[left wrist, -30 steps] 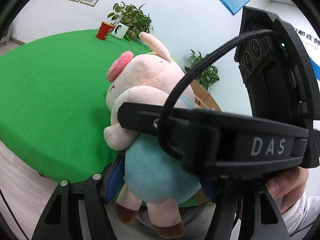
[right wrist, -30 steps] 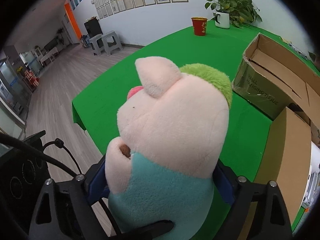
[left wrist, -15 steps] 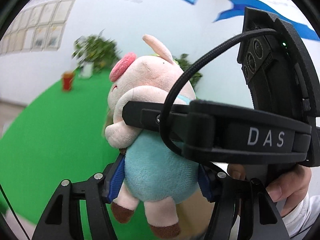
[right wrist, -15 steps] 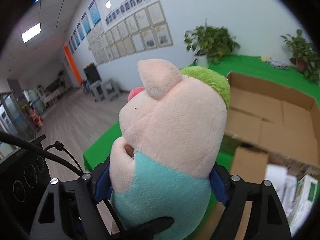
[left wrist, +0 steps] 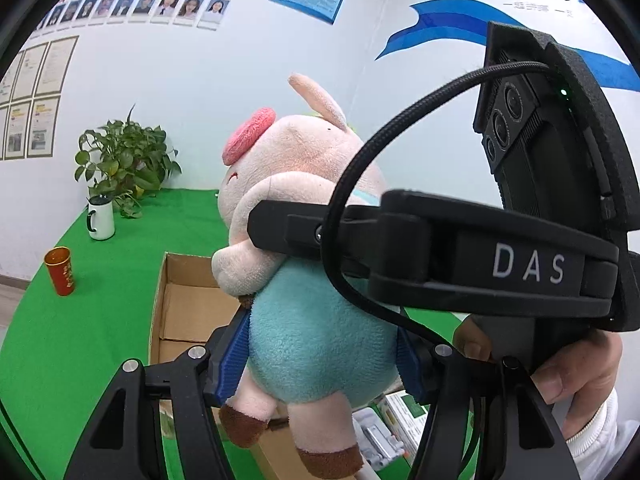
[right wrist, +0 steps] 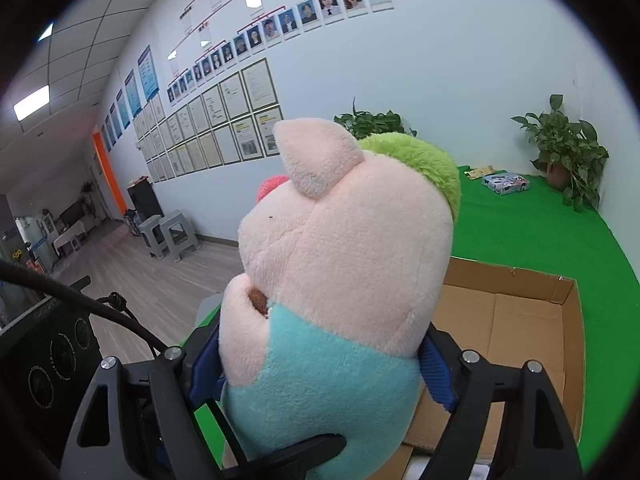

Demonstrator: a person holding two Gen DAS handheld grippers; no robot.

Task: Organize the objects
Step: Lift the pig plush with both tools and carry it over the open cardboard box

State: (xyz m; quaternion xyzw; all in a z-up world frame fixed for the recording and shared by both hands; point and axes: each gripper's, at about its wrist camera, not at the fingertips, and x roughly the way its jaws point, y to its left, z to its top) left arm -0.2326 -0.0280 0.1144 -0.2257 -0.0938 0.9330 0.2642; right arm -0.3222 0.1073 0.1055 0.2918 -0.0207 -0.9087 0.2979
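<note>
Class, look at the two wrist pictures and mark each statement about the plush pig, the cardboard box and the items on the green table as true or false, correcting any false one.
1. Both grippers clamp the pink plush pig with the teal body. True: the left gripper and the right gripper each squeeze its body.
2. The open brown cardboard box is full of toys. False: the part seen is bare.
3. The red metallic cup lies on its side. False: it stands upright.
4. The white mug stands in front of a leafy potted plant. True.
5. The pig rests on the green tablecloth. False: it is held aloft.
</note>
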